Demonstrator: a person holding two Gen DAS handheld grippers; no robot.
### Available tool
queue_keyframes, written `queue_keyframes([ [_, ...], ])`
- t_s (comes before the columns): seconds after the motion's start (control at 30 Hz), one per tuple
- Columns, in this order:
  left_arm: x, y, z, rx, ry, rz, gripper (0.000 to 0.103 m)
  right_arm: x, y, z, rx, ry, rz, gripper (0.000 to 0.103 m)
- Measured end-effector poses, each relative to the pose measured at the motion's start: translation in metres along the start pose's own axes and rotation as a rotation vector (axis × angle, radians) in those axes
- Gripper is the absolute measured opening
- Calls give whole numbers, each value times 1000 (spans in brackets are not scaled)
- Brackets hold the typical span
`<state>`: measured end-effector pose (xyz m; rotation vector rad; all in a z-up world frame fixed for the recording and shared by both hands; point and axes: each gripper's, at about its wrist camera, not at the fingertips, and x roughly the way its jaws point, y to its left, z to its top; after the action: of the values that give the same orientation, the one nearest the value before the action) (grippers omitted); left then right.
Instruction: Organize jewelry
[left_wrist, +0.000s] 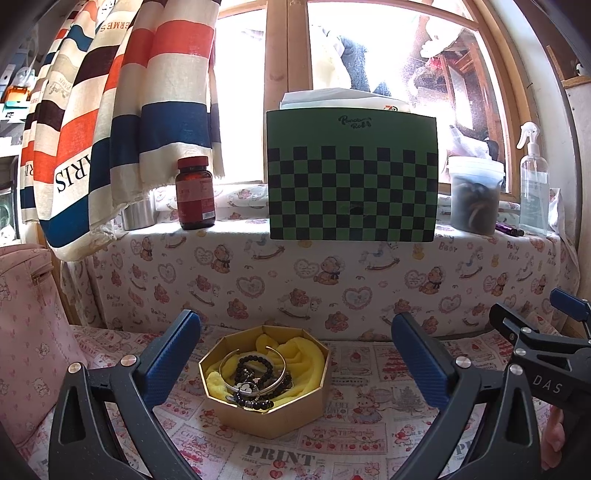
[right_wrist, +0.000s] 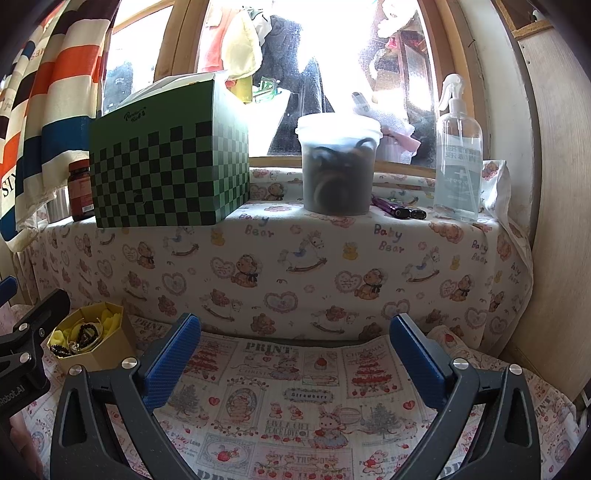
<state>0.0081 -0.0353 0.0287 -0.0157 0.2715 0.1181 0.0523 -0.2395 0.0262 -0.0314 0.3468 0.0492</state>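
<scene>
While both tongs are hanging wide open and empty, the left tongs (left_wrist: 295, 362) are framing the gold octagonal box (left_wrist: 264, 410) on the printed cloth (right_wrist: 295, 406), and the right tongs (right_wrist: 295, 360) are sitting just beside it. Inside, on yellow fabric (left_wrist: 295, 354), a silver cuff bangle (left_wrist: 229, 360) and black beaded bracelets (left_wrist: 255, 365) are lying tangled. They look light and slippery; I'd pinch the stiff bangle's rim first.

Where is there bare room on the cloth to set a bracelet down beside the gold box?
Right of the gold box, the printed cloth lies bare between the open right tool and the draped ledge front. The ledge is crowded: checkered box, tub, spray bottle. Left of the box, the pink bag crowds in.
</scene>
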Motion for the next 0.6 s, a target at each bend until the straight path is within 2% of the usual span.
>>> queue_keyframes([
  [0.6, 2, 0, 0, 3, 4, -3, 102, 1, 1, -1, -1, 4, 2, 103],
])
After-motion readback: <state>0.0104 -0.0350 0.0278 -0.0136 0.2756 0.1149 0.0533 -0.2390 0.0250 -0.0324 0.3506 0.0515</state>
